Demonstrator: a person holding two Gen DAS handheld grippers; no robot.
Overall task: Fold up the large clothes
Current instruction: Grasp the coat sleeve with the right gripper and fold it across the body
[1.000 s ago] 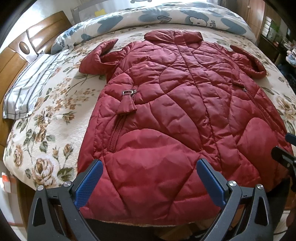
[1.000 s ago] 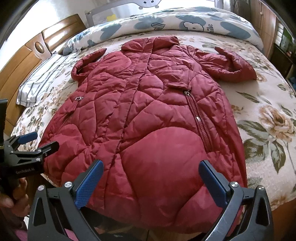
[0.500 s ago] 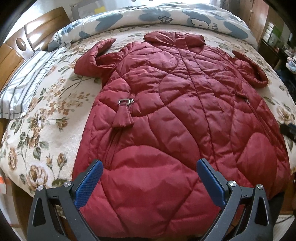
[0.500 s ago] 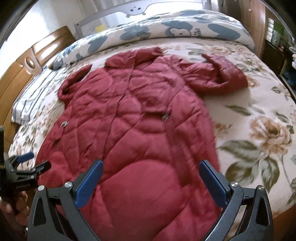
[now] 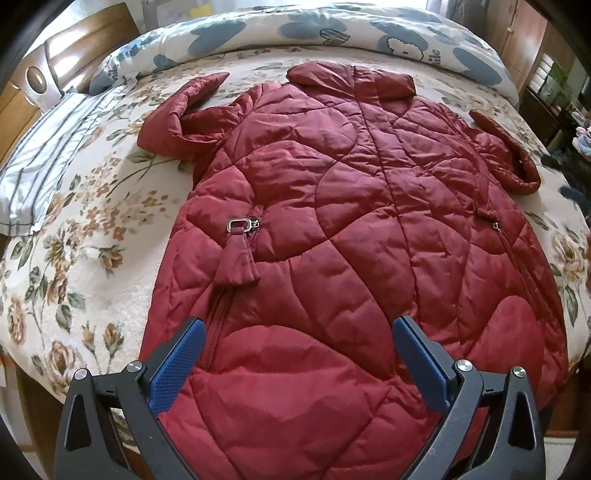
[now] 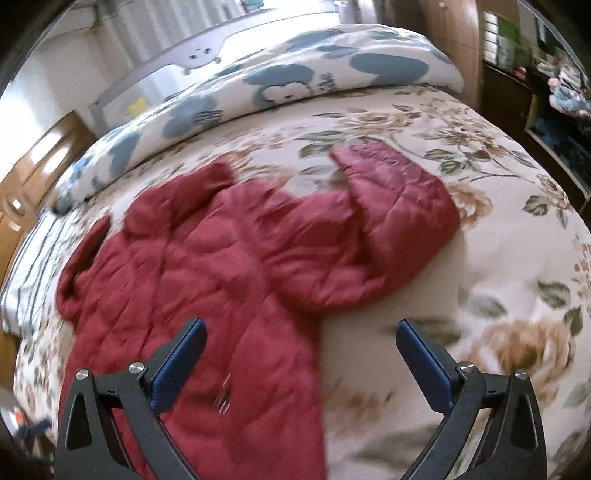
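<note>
Red quilted coat (image 5: 354, 229) spread flat on the floral bedspread (image 5: 85, 221) — collar toward the blue-patterned duvet (image 5: 258, 33). Left claw (image 5: 299, 350) wide above hem; right claw (image 6: 301, 350) wide, empty, near the sleeve (image 6: 399, 206).

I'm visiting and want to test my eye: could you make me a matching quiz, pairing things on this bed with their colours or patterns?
Things:
1. coat
2. duvet
3. pillow
4. bedspread

Looks:
A. cream with roses
B. white with blue cartoon shapes
C. dark red, quilted
D. grey and white stripes

Pairs: 1-C, 2-B, 3-D, 4-A
</note>
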